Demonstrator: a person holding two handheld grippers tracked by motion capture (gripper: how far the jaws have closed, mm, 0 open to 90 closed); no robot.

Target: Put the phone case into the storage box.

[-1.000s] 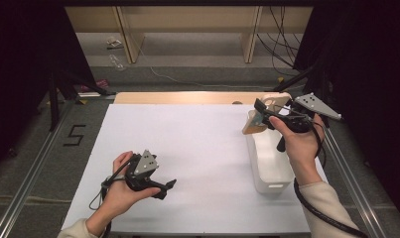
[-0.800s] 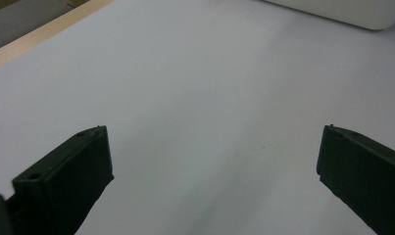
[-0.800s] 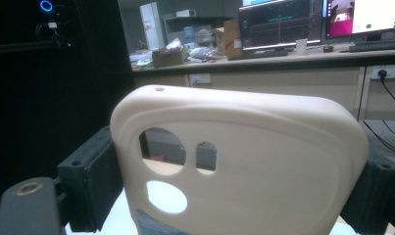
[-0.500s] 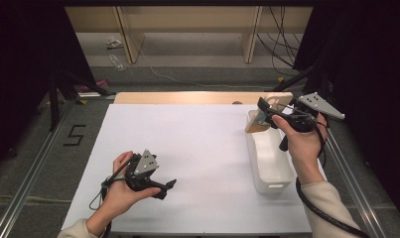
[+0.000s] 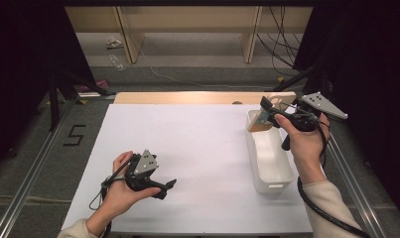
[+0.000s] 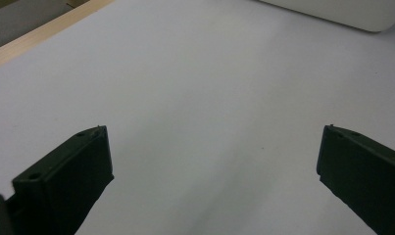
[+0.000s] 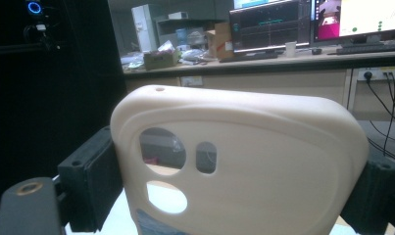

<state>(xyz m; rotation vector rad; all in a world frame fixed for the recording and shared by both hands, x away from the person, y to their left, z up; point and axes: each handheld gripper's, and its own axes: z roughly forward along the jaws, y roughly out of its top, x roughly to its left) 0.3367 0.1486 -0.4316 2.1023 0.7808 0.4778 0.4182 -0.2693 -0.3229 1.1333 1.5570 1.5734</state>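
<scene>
The right gripper [image 5: 268,113], clamped across the width of a cream phone case [image 7: 239,161], holds it upright just above the far end of the white bin [image 5: 273,171], while the left gripper [image 5: 168,184], jaws apart and empty, rests well left of the bin.

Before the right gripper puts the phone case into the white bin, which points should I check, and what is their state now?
1. Grip: right gripper clamps the cream phone case from both sides: ok.
2. Position: the case is over the far end of the white bin: ok.
3. Room in the bin: what shows of its inside looks free: ok.
4. Left gripper open, low over the white table, away from the bin: ok.
5. Depth of the case inside the jaws: cannot tell.
</scene>
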